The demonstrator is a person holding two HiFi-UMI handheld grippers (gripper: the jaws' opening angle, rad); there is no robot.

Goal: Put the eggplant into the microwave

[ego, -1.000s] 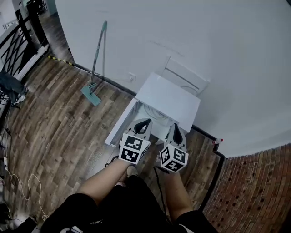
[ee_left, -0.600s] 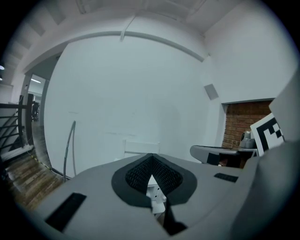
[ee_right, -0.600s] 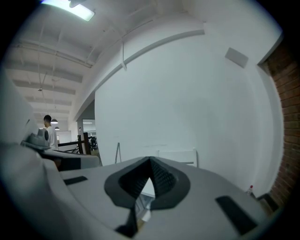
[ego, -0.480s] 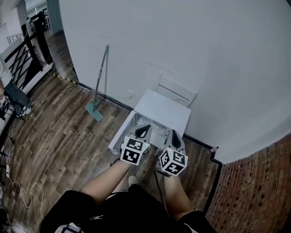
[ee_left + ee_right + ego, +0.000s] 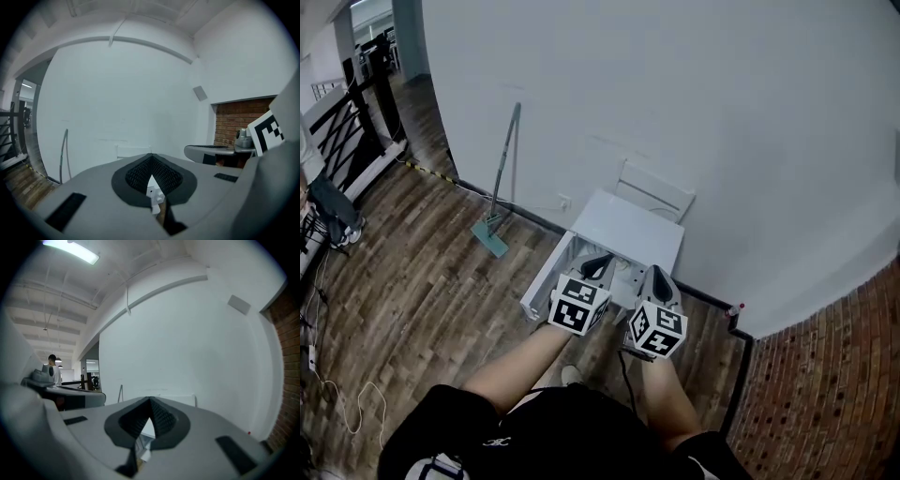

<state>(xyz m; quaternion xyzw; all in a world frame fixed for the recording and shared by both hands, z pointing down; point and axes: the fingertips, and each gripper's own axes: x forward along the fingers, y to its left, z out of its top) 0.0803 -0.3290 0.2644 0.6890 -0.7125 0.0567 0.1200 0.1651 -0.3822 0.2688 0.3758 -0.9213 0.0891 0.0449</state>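
We're holding the left gripper (image 5: 599,260) and right gripper (image 5: 660,275) side by side above the white box (image 5: 634,231), both pinched closed and empty, since no eggplant is showing.

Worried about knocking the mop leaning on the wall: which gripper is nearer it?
Left. The left gripper is right of the mop; the right gripper lies farther right, beyond it.

Clad in black fabric clothing (image 5: 567,427) with a small white logo (image 5: 497,442), plus pale grey plastic left gripper (image 5: 602,262) and right gripper (image 5: 660,275), black ribbed pads (image 5: 138,176), black-and-white marker cubes (image 5: 577,305).
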